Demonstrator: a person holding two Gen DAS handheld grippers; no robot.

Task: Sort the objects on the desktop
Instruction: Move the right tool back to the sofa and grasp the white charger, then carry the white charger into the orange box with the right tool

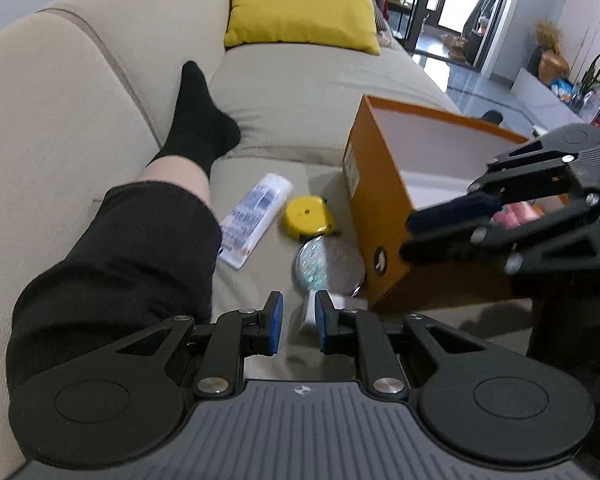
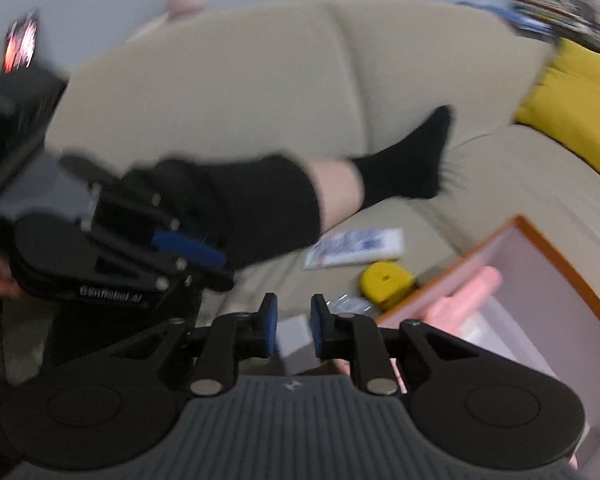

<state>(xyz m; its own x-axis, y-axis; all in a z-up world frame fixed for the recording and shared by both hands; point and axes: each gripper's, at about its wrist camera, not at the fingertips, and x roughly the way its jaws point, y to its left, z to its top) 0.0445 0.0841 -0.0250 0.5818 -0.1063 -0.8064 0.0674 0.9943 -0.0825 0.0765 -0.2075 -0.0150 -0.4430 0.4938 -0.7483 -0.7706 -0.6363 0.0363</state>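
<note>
**Both tools empty over the sofa, loose things beside the orange box**

Your left tool [image 1: 297, 322] hangs low over the sofa cushion [image 1: 300, 80], its blue pads standing apart with nothing clamped between them. Just past the pads lies a small white item [image 1: 312, 310], blurred, and beyond that a round glittery disc [image 1: 328, 266] touching the orange box [image 1: 374, 208]. A yellow tape measure [image 1: 308, 216] sits just beside the disc, and a white tube [image 1: 256, 216] with blue print lies between the tape measure and your leg [image 1: 148, 232].

Your right tool [image 2: 293, 326] hovers at the near corner of the box, pads apart and holding nothing; a pale blurred block shows through the gap, lying below. In the left view the right tool reaches across the box's open top. Inside the box you can see a pink item [image 2: 466, 296] resting on something pale. The right view is motion-blurred, so finer detail there can't be made out. A yellow pillow [image 1: 300, 4] leans at the far end of the sofa.
</note>
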